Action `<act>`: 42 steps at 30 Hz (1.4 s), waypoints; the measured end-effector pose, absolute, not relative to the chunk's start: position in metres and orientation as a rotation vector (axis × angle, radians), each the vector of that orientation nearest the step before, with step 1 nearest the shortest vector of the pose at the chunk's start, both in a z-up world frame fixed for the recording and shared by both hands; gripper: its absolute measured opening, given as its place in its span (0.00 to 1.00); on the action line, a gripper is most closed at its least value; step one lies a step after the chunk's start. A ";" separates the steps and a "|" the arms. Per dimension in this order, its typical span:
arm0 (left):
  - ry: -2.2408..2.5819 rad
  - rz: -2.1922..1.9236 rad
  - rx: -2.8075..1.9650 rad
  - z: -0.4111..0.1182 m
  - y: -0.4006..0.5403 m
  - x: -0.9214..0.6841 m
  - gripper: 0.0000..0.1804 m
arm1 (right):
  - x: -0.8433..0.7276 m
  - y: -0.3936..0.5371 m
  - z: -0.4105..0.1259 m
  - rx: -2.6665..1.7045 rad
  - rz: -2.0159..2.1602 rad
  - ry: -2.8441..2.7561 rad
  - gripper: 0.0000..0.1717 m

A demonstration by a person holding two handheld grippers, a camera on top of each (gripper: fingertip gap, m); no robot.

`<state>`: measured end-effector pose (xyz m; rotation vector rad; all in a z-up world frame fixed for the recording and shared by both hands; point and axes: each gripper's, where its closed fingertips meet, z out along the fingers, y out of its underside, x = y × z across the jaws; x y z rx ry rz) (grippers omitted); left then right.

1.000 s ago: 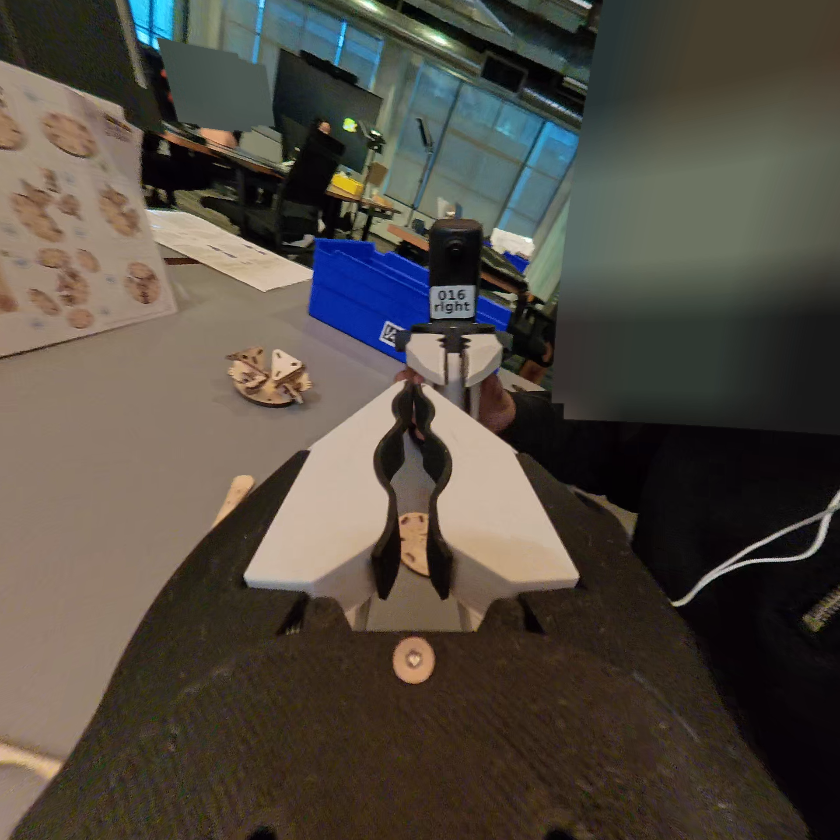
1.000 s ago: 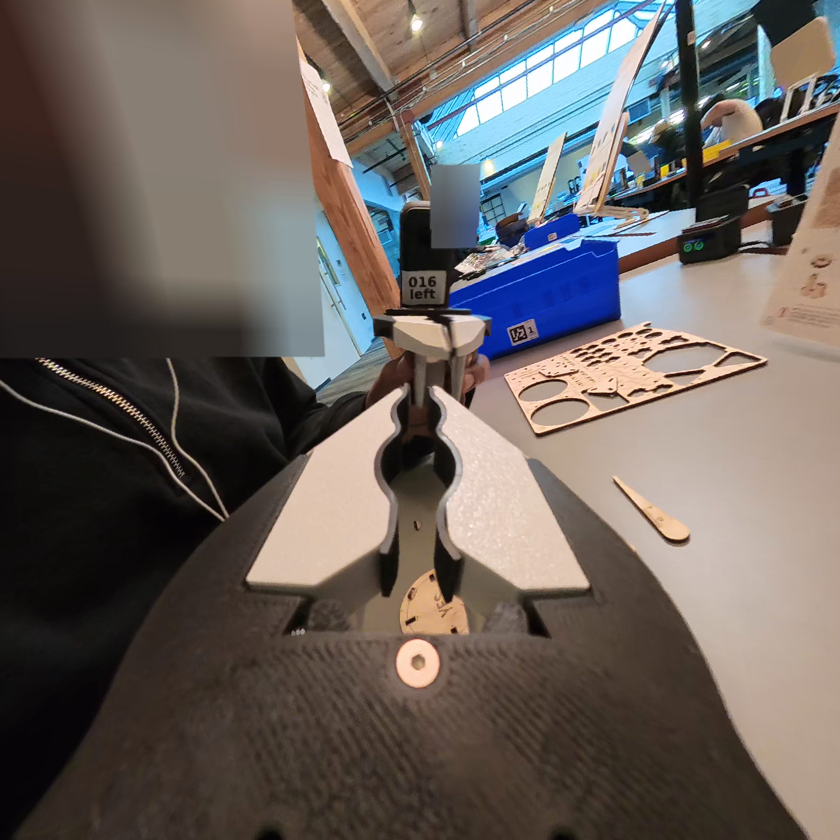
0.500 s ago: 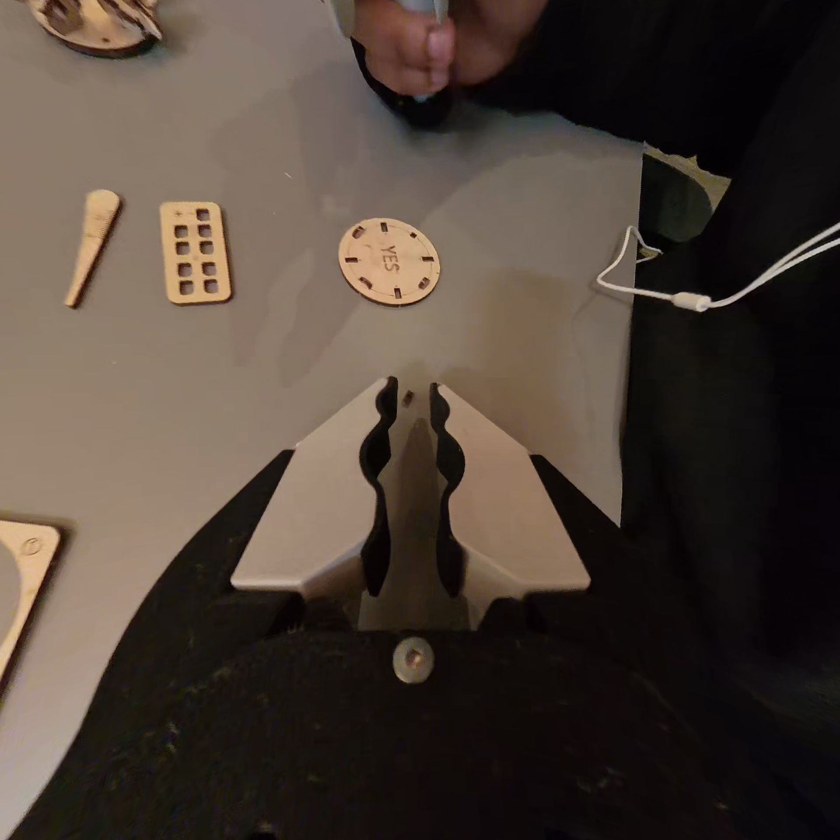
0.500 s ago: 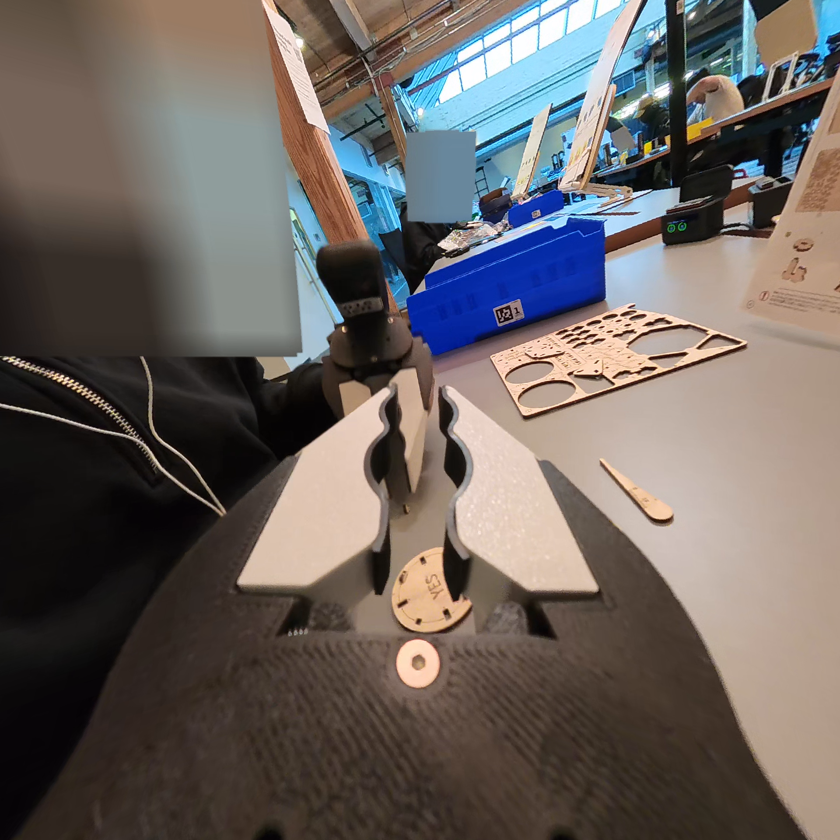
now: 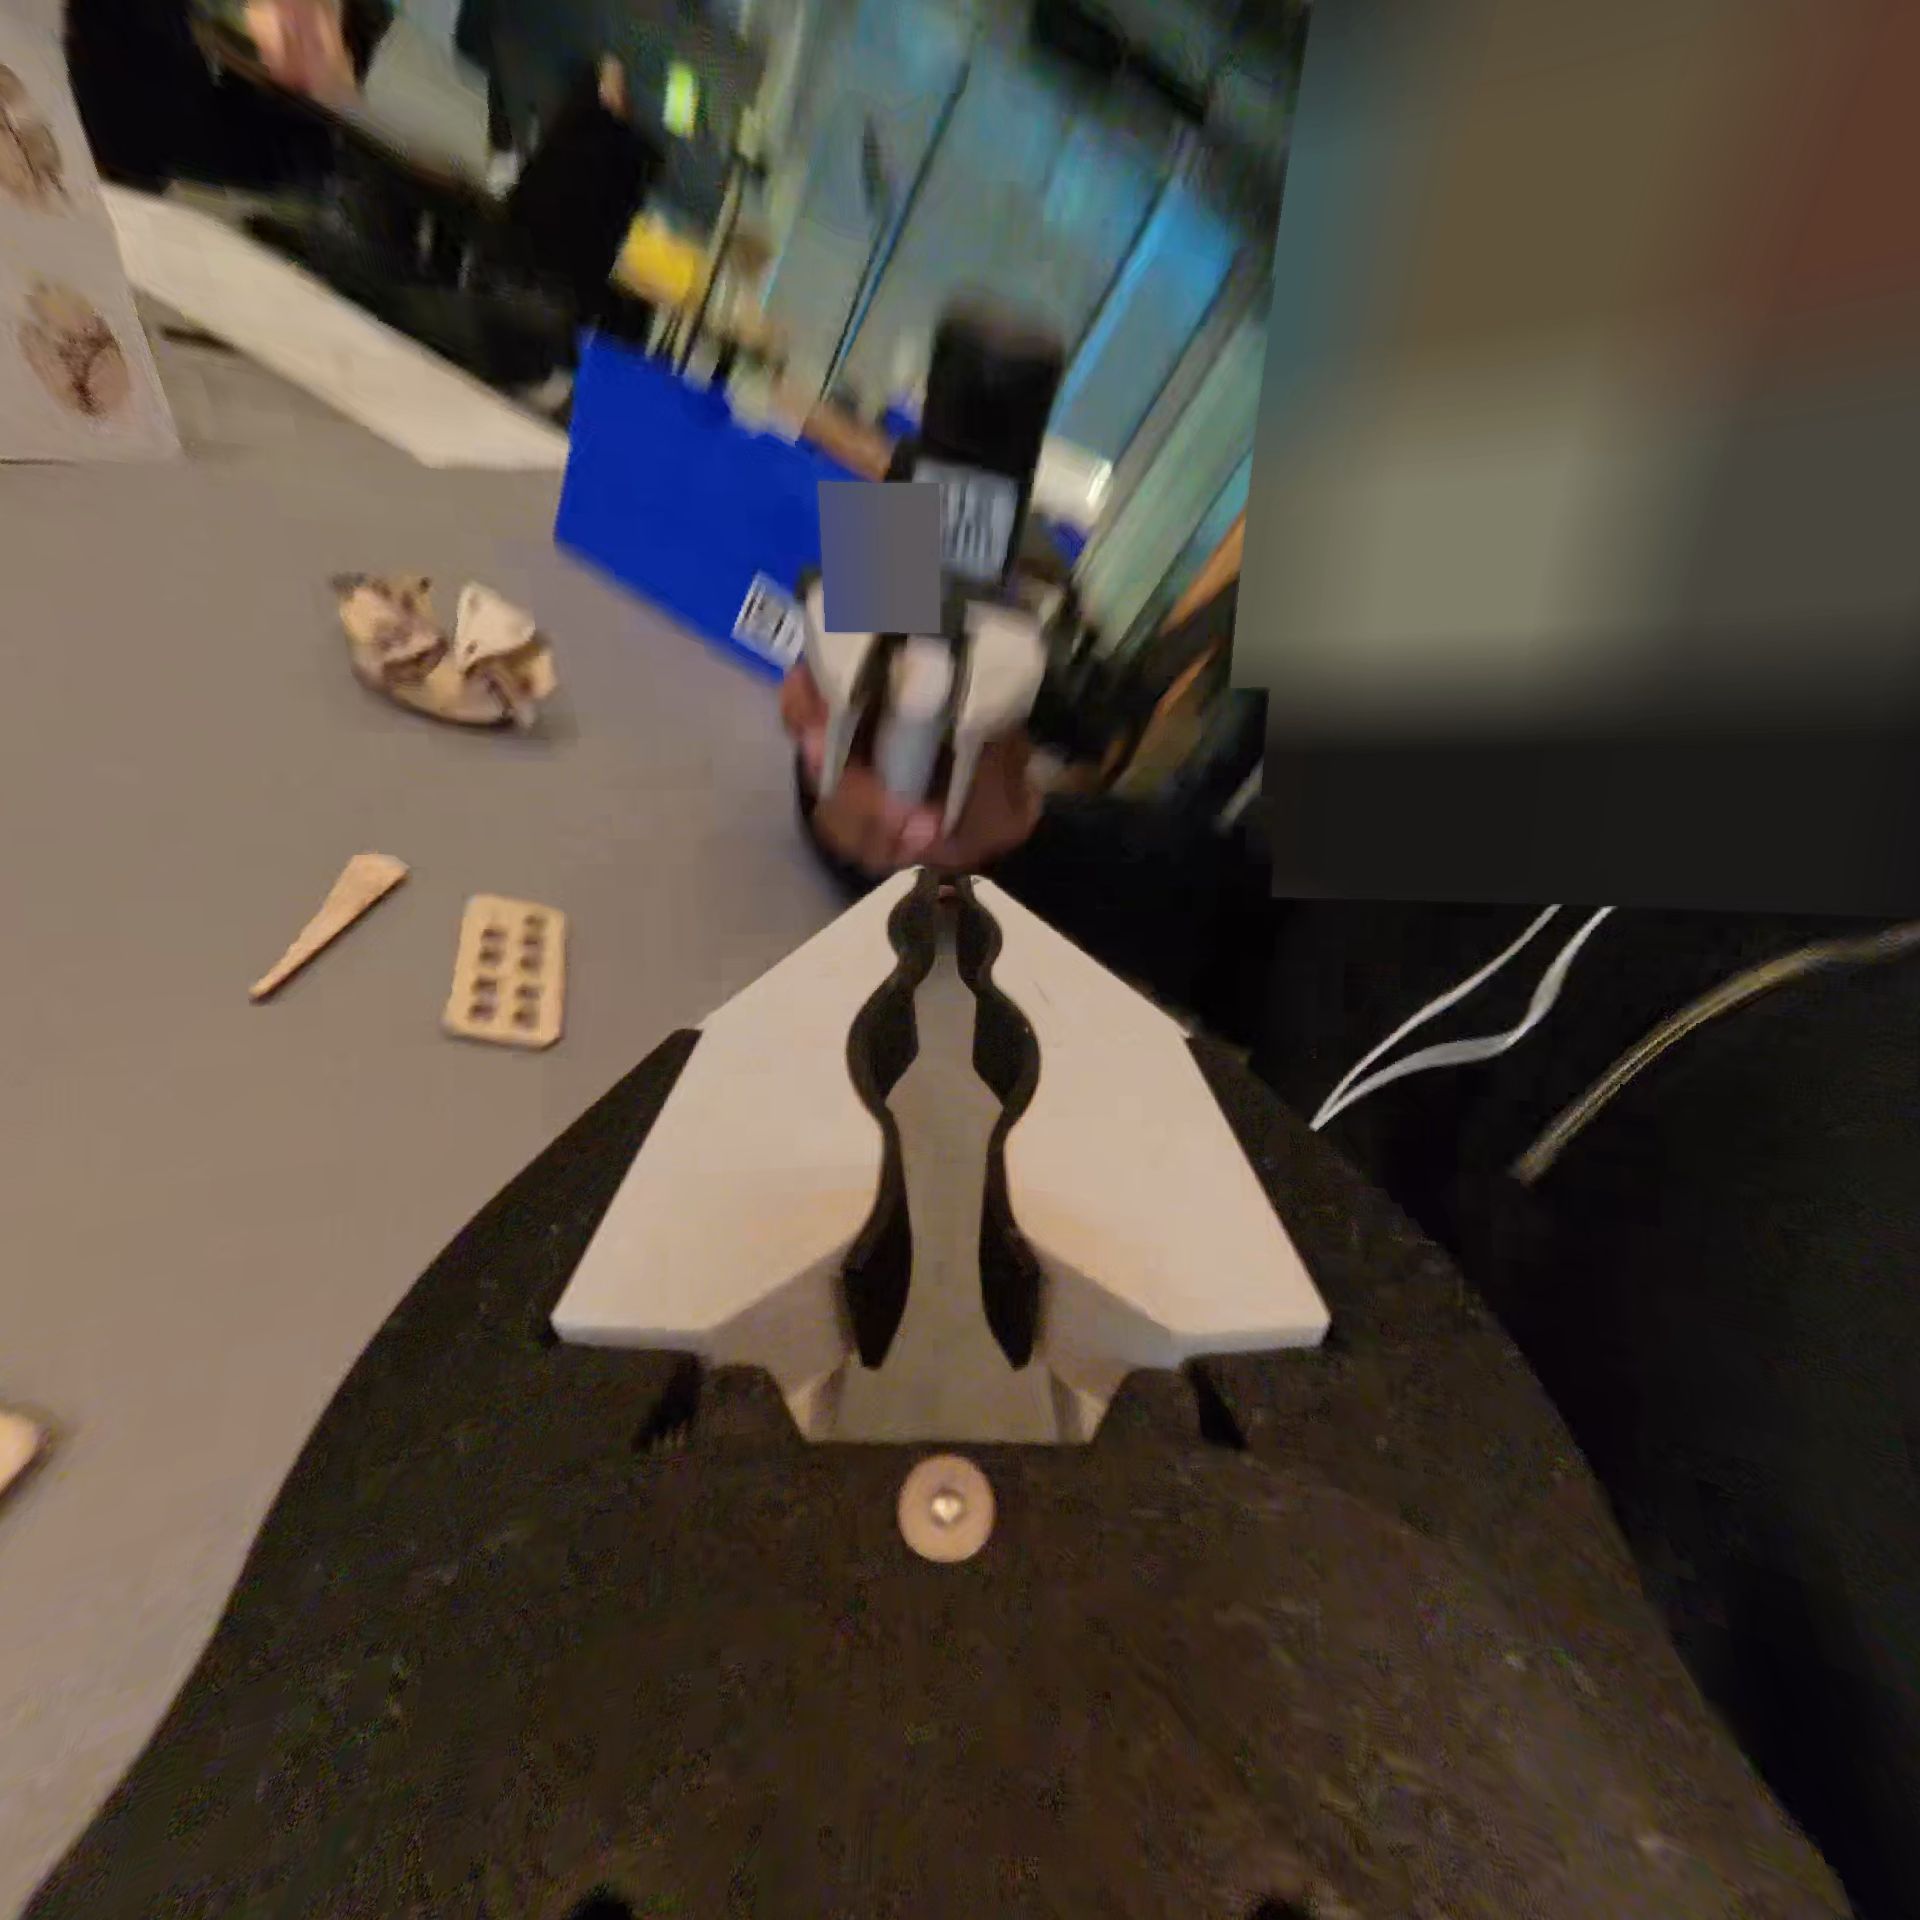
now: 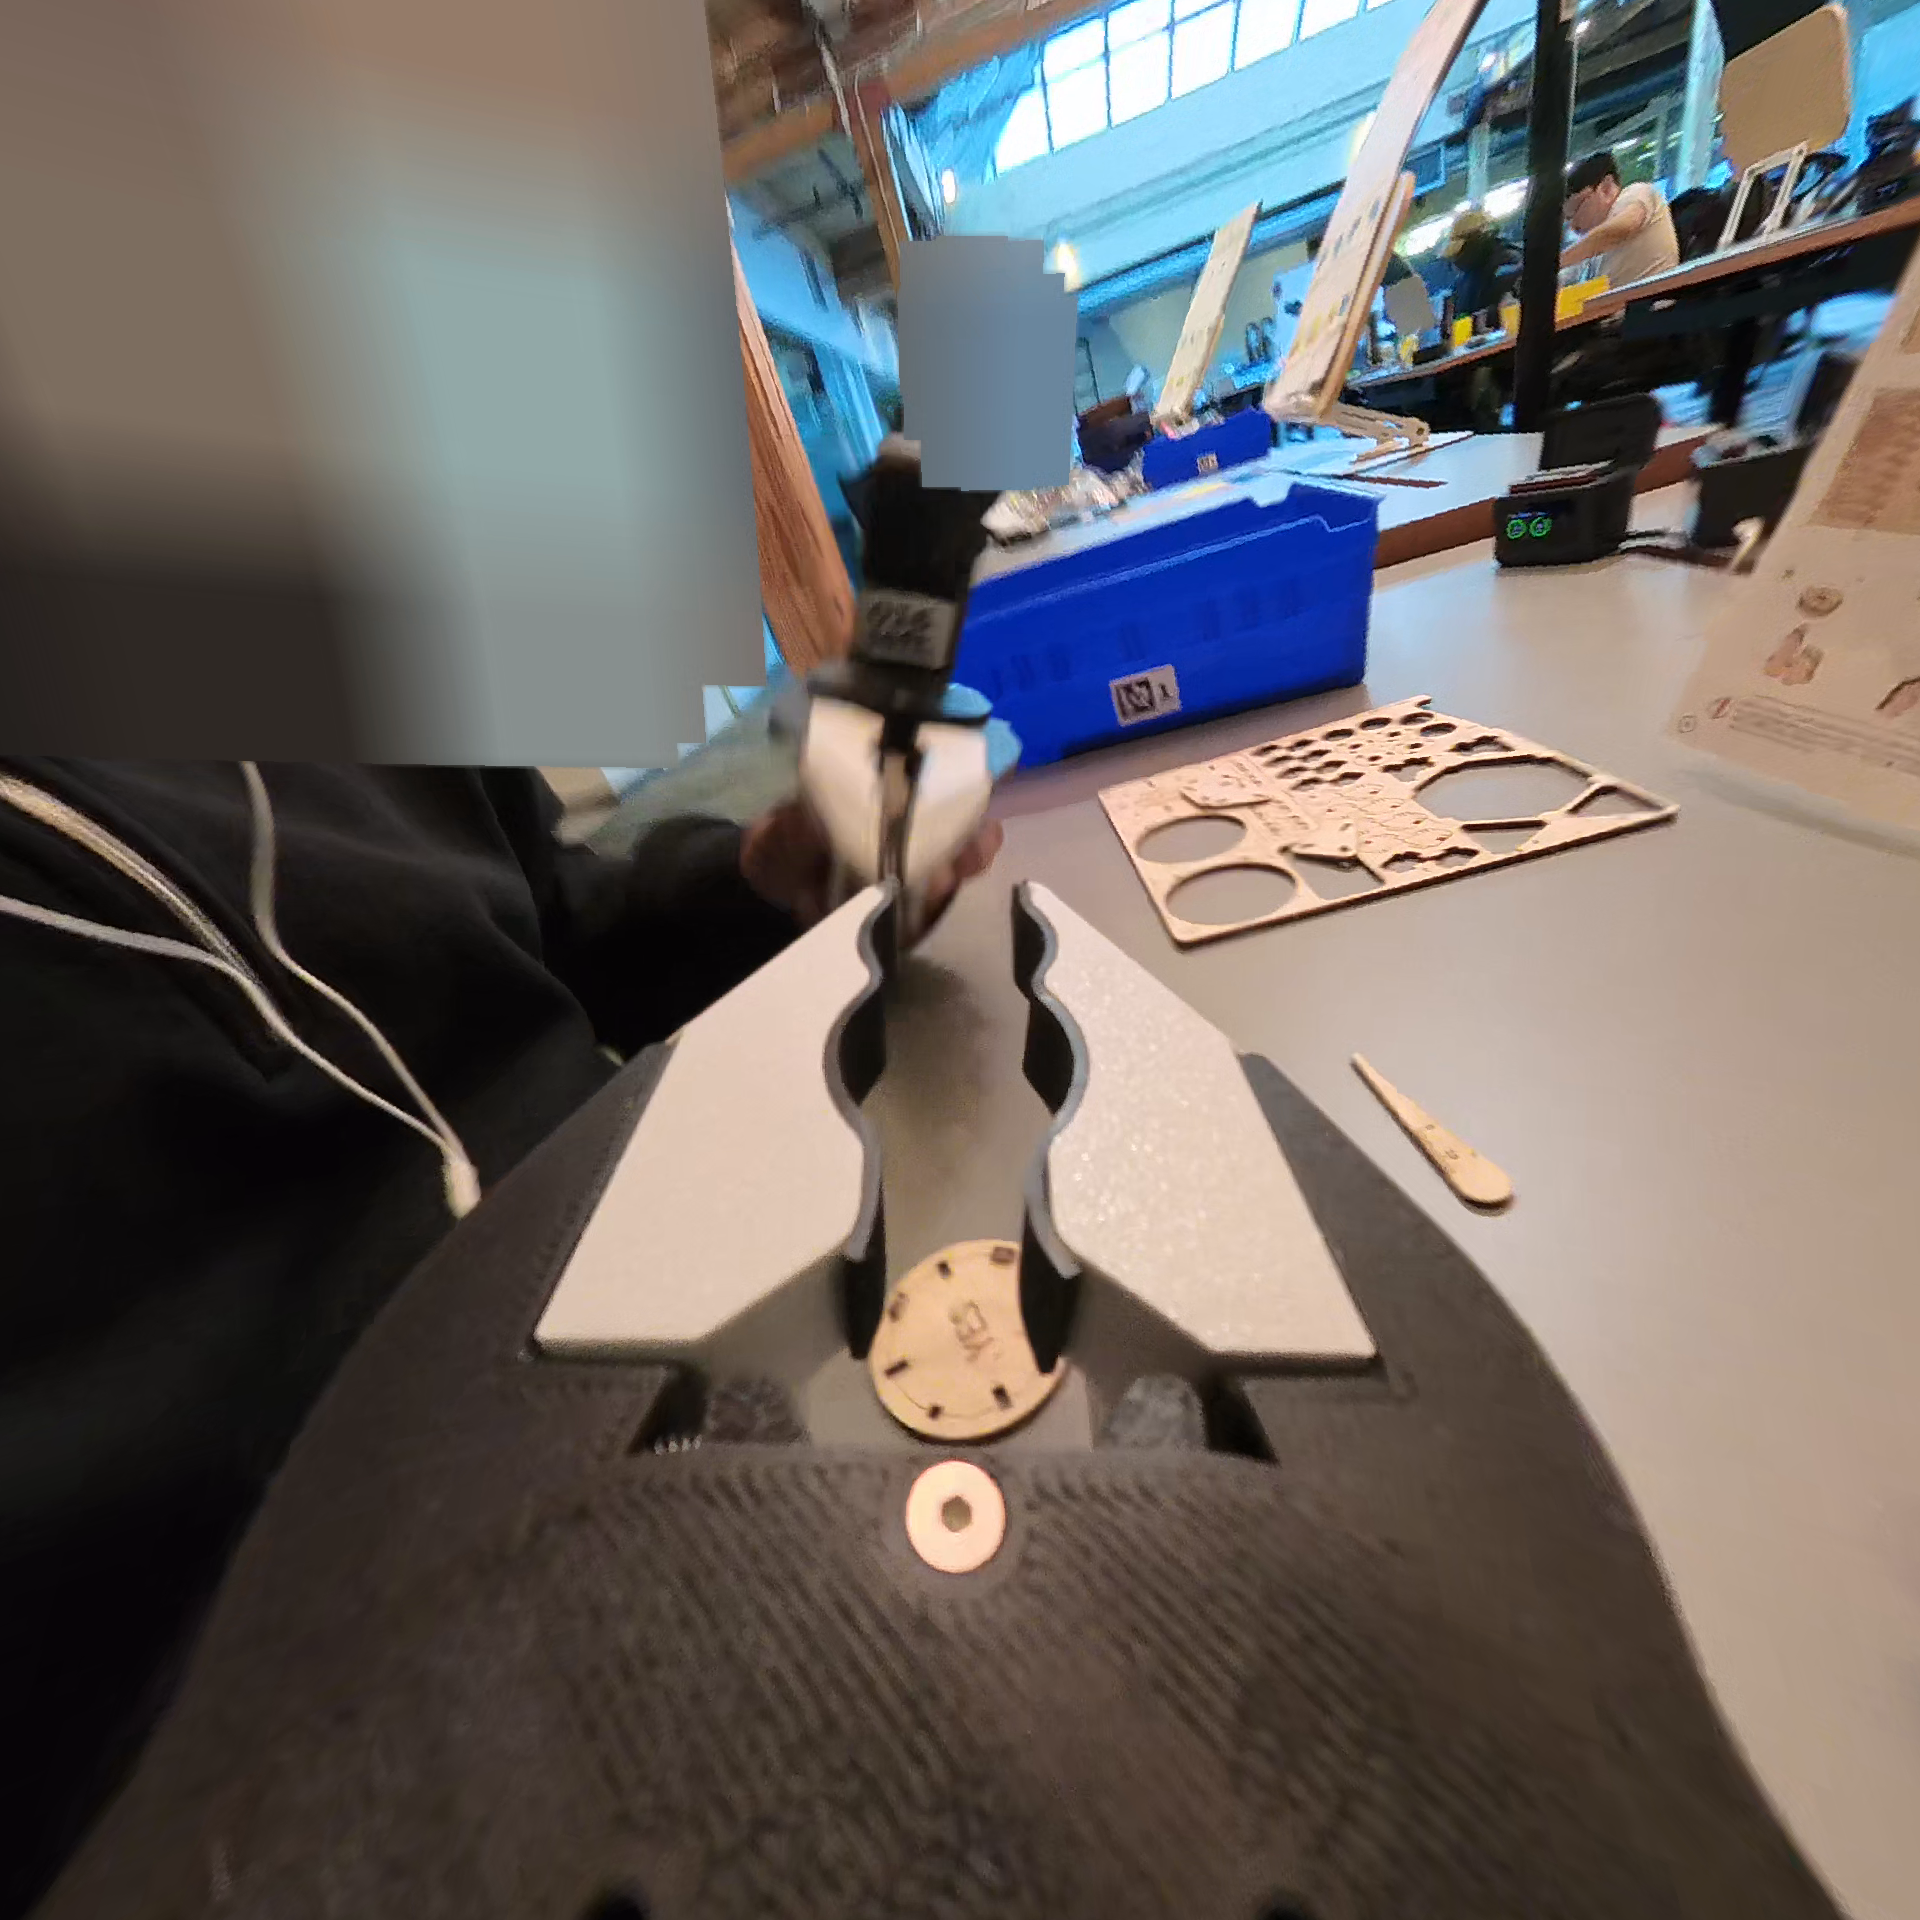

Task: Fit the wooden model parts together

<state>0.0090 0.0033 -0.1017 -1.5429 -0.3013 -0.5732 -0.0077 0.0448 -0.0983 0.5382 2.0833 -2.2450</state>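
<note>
The left gripper (image 5: 940,883) is hovering over the grey counter (image 5: 208,1143) with its jaws pressed together, or nearly so, on nothing; the view is blurred. The right gripper (image 6: 951,899) is hanging with its jaws spread and bare.

Taking the round wooden disc (image 6: 966,1345) as the landmark: it is lying flat on the counter under the base of the right gripper's jaws, touched by neither pad, and is carrying engraved lettering. A tapered wooden stick (image 6: 1439,1138) is lying to its right. Beyond the disc a cut-out wooden sheet (image 6: 1382,821) is lying flat, and farther back a blue bin (image 6: 1174,613) with a square code label is standing.

In the left wrist view a small holed wooden plate (image 5: 507,971), another wooden stick (image 5: 327,925) and a built wooden model (image 5: 447,649) are lying apart on the counter.
</note>
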 end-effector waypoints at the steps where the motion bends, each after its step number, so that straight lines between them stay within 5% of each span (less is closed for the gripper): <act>1: -0.357 -0.671 -1.445 -0.093 0.003 0.003 0.00 | -0.007 0.042 -0.101 0.516 -2.249 2.166 0.12; 13: -0.536 -1.234 -1.332 -0.108 0.034 0.012 0.00 | 0.011 0.023 -0.120 0.061 -2.216 2.851 0.14; 30: -0.536 -1.235 -1.303 -0.110 0.044 0.019 0.00 | 0.010 0.025 -0.118 0.025 -2.225 2.896 0.02; 34: -0.553 -1.216 -1.250 -0.106 0.039 0.011 0.09 | 0.008 0.028 -0.114 0.054 -2.262 2.880 0.02; 42: -0.531 -1.250 -1.253 -0.106 0.040 0.018 0.03 | 0.012 0.028 -0.108 0.063 -2.284 2.840 0.02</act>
